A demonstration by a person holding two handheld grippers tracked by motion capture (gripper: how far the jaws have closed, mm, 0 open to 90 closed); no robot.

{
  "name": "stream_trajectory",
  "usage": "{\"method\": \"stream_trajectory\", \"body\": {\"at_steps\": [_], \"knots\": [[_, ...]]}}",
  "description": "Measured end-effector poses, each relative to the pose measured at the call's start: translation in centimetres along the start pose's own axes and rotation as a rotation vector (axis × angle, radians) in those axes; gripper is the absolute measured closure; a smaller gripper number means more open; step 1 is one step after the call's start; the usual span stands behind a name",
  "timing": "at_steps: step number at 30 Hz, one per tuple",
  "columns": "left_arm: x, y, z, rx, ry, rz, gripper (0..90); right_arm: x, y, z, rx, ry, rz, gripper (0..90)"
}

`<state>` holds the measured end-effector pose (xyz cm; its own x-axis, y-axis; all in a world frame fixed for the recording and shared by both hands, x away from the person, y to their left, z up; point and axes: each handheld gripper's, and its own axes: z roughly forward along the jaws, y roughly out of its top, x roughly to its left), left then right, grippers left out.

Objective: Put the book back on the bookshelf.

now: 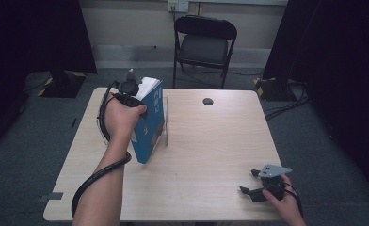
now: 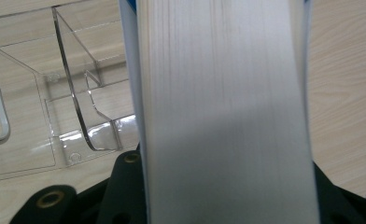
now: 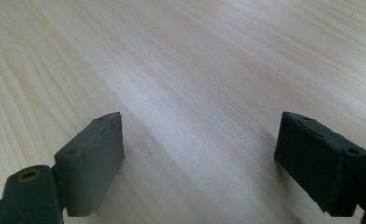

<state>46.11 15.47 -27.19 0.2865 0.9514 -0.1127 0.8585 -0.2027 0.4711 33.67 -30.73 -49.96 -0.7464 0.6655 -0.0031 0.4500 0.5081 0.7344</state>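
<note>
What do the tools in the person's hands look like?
Both are black. The right tool has a grey three-cornered plate on top and two chunky, blocky pads with small screw holes. A thick black cable loops from the left tool down along the forearm. No sleeves show.

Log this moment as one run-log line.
left hand-held gripper: shut on blue book | book: upright beside clear acrylic stand | right hand-held gripper: open, idle over table

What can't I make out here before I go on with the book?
- Left gripper jaws, high view: hidden behind the hand and the book.
- Book's foot against the clear stand, left gripper view: blocked by the page edges.
- Cover print, high view: too small to read.
- Right gripper: open over bare table.
</note>
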Motion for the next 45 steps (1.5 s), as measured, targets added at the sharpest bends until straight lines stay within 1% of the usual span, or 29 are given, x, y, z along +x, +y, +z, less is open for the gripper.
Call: {"method": "stream_trajectory", "body": {"at_steps": [4, 5, 8, 10, 11, 17, 22, 24, 28, 29, 31, 34, 38, 42, 43, 45], "knots": [[-0.4, 0.1, 0.2, 0.001, 0.009, 0.001, 62.0, 0.0, 0.0, 0.0, 0.000, 0.000, 0.000, 14.5], [-0.5, 0.2, 0.3, 0.008, 0.011, 0.006, 61.9, 0.0, 0.0, 0.0, -0.001, 0.000, -0.002, 14.5], [-0.6, 0.4, 0.3, 0.008, 0.020, 0.012, 61.9, 0.0, 0.0, 0.0, -0.001, 0.000, -0.001, 14.5], [-0.7, 0.5, 0.4, 0.000, 0.026, -0.001, 61.9, 0.0, 0.0, 0.0, 0.001, -0.002, -0.001, 14.5], [-0.6, 0.5, 0.4, -0.001, 0.021, 0.002, 62.0, 0.0, 0.0, 0.0, 0.000, -0.001, 0.000, 14.5], [-0.7, 0.8, 0.7, 0.001, 0.031, -0.011, 62.0, 0.0, 0.0, 0.0, 0.002, 0.000, -0.002, 14.5], [-0.5, 1.0, 1.1, 0.004, 0.023, -0.027, 62.0, 0.0, 0.0, 0.0, 0.001, -0.002, -0.005, 14.5], [-0.7, 1.2, 1.2, 0.005, 0.036, -0.021, 61.9, 0.0, 0.0, 0.0, 0.002, -0.002, -0.004, 14.5], [-0.7, 1.4, 1.4, -0.007, 0.033, -0.044, 62.0, 0.0, 0.0, 0.0, 0.001, 0.000, -0.003, 14.5], [-0.6, 1.5, 1.4, -0.009, 0.040, -0.043, 62.0, 0.0, 0.0, 0.0, 0.001, -0.001, -0.004, 14.5], [-0.6, 1.5, 1.5, -0.004, 0.037, -0.046, 61.9, 0.0, 0.0, 0.0, 0.002, -0.002, -0.004, 14.5], [-0.7, 1.7, 1.8, 0.001, 0.046, -0.045, 62.0, 0.0, 0.0, 0.0, 0.002, -0.001, -0.003, 14.5], [-0.8, 1.8, 2.1, -0.005, 0.052, -0.057, 62.0, 0.0, 0.0, 0.0, 0.002, -0.001, -0.003, 14.5], [-0.8, 1.9, 2.4, 0.001, 0.050, -0.049, 61.9, 0.0, 0.0, 0.0, 0.002, 0.000, -0.002, 14.5], [-0.8, 2.0, 2.4, -0.002, 0.053, -0.057, 62.0, 0.0, 0.0, 0.0, 0.001, 0.002, -0.001, 14.5], [-0.8, 2.0, 2.5, -0.004, 0.056, -0.061, 61.9, 0.0, 0.0, 0.0, 0.001, 0.002, -0.002, 14.5]]}}
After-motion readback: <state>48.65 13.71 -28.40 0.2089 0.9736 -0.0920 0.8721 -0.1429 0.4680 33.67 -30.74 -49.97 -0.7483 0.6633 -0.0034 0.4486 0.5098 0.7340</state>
